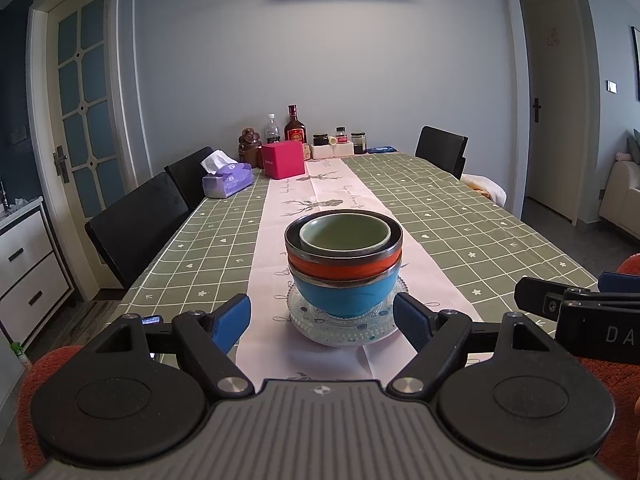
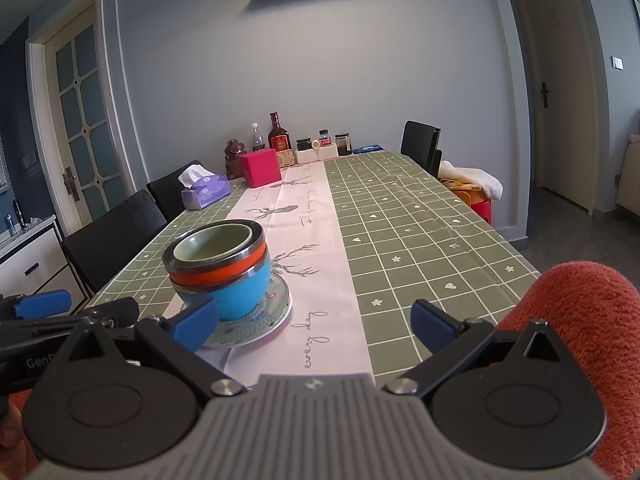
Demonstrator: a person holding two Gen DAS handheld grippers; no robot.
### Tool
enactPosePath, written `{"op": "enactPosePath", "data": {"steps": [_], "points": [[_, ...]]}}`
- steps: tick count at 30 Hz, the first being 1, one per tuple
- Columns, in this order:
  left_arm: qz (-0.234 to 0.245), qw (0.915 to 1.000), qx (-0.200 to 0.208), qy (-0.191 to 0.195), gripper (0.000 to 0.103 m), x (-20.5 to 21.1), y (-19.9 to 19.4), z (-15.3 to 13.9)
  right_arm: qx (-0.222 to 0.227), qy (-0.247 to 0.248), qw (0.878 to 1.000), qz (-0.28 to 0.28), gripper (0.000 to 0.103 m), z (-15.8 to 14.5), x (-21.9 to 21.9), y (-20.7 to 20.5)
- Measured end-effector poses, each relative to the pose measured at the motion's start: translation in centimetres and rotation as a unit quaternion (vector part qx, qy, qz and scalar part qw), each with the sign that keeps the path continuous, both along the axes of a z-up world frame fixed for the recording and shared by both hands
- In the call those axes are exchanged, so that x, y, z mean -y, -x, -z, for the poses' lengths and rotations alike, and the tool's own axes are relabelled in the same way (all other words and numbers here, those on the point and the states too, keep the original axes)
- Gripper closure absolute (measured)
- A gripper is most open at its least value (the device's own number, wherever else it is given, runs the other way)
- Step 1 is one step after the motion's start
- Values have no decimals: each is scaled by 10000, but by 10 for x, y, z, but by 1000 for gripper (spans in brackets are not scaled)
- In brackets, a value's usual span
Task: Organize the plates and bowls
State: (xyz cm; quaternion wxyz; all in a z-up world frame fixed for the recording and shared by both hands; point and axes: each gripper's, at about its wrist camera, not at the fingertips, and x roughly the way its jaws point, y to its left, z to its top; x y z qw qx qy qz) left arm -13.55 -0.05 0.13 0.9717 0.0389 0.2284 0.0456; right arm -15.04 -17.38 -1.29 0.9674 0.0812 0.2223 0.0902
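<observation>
While the stack is sitting untouched on the runner, both grippers are waiting short of it.

Stack: three nested bowls are resting on a glass plate point(image 1: 344, 330): a blue bowl point(image 1: 344, 298) at the bottom, an orange bowl point(image 1: 344, 268) in it, a green bowl point(image 1: 345, 234) on top. All are standing upright.

Location: the plate is lying on the pale runner point(image 1: 332, 188) at the near end of the table point(image 1: 480, 232), well apart from the clutter at the far end.

Handling: the bowls are looking glazed and rigid, so probably slippery, breakable and fairly heavy as a set. The plate is looking like pressed glass, equally brittle. The nested bowls are likely sliding on one another if tilted.

Hold: the blue bowl's wall below its metal-edged rim is offering the best grip for lifting the set; the plate's beaded edge is suiting a thin pinch.

Left gripper point(image 1: 322, 322): its jaws are standing wide open, gripping nothing. The stack is lying straight ahead, centred between the blue pads point(image 1: 230, 322) and just beyond them.

Right gripper point(image 2: 316, 324): its jaws are likewise spread wide and empty. The stack is sitting to the left of its centreline, just beyond the left pad point(image 2: 194, 322), which is overlapping the plate's edge in this view. Contact cannot be judged.
</observation>
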Motion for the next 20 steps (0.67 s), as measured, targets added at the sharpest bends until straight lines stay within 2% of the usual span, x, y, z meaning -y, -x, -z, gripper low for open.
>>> {"op": "enactPosePath", "data": {"steps": [20], "points": [[-39, 10000, -33, -22, 8, -2, -1, 0, -79, -17, 10000, -41, 3, 2, 0, -2]]}}
